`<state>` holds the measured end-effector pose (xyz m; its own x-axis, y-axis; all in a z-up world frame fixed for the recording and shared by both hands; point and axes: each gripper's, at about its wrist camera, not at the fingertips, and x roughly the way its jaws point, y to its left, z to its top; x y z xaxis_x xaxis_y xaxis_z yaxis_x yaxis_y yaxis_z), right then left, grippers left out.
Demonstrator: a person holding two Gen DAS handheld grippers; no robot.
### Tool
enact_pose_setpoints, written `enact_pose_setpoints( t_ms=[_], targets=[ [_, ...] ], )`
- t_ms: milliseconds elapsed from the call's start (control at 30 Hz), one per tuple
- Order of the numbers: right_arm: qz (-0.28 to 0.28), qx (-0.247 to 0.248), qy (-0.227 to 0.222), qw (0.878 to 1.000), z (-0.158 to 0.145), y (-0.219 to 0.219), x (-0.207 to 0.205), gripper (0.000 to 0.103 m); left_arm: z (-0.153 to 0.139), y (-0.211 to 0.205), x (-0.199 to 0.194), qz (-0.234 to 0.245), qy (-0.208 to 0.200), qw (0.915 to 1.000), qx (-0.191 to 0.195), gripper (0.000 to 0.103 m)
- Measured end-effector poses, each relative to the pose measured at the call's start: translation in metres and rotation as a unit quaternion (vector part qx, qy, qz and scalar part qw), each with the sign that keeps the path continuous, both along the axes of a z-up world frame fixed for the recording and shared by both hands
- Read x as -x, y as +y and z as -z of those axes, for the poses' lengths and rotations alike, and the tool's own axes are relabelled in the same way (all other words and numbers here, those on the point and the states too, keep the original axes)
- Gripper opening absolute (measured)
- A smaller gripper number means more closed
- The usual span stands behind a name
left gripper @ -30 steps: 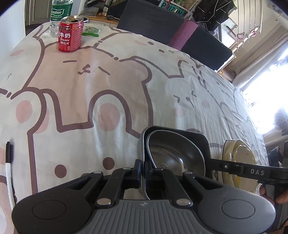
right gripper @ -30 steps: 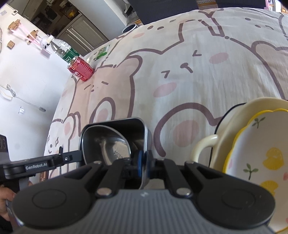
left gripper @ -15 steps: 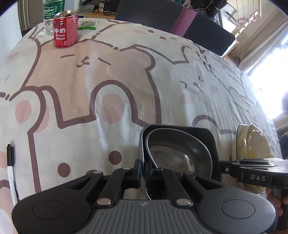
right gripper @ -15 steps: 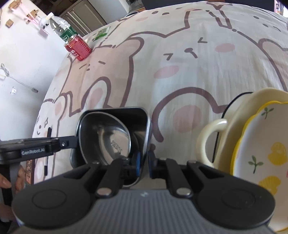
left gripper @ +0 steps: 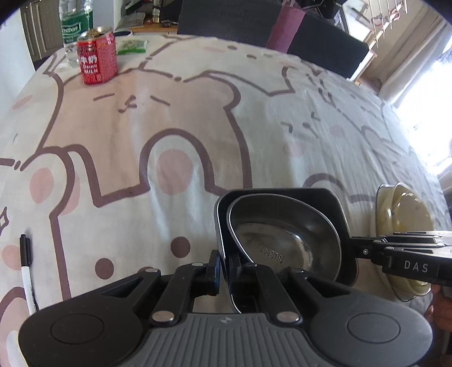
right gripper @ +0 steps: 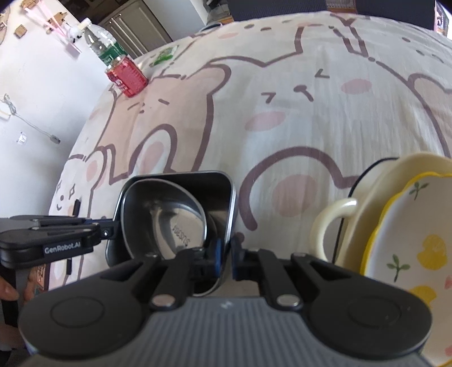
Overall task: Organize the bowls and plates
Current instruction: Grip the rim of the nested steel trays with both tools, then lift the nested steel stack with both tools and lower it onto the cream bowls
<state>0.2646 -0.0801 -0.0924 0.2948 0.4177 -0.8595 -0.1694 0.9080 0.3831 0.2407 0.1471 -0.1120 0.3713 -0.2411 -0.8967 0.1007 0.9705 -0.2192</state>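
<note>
A black square dish (left gripper: pixel 282 192) holds a stainless steel bowl (left gripper: pixel 282 240) tilted inside it. My left gripper (left gripper: pixel 224 268) is shut on the dish's near left rim. At the opposite rim my right gripper (left gripper: pixel 353 248) pinches the dish. In the right wrist view the right gripper (right gripper: pixel 227 254) is closing its jaws on the dish wall (right gripper: pixel 183 176), with the steel bowl (right gripper: pixel 169 209) beyond it and the left gripper (right gripper: pixel 113 233) on the far side. A cream handled bowl (right gripper: pixel 367 183) carries a yellow-rimmed flower dish (right gripper: pixel 409 240) just to the right.
On the cartoon-print tablecloth (left gripper: pixel 197 118) stand a red drink can (left gripper: pixel 97 60), a green-labelled bottle (left gripper: pixel 75 25) and a green packet (left gripper: pixel 132 46) at the far left. A marker pen (left gripper: pixel 26 271) lies near left. Dark chairs (left gripper: pixel 310 36) line the far edge.
Both views have rolled a little while the dish stays between the two grippers. The right jaws showed a wider gap half a second ago and are tighter on the rim now.
</note>
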Motion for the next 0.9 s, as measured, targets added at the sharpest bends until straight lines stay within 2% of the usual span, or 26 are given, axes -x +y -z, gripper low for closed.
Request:
enact_pose_setpoints(
  t_ms=[200,433,667,900],
  targets=[
    [0.01,-0.019,-0.028,0.999,-0.019,-0.009,0.002,0.008,-0.028,0.001,0.003,-0.016,-0.043,0.9988,0.019,0.007],
    [0.017,-0.034,-0.08,0.996,-0.048,-0.028,0.01,0.008,-0.059,-0.012,0.009,-0.017,-0.091,0.9949,0.04,0.007],
    [0.036,-0.034,-0.134,0.99,-0.077,-0.057,0.021,0.008,-0.087,-0.043,0.018,0.003,-0.135,0.989,0.06,0.007],
    [0.073,-0.03,-0.181,0.98,-0.105,-0.104,0.038,0.007,-0.104,-0.091,0.018,0.041,-0.159,0.983,0.082,0.007]
  ],
)
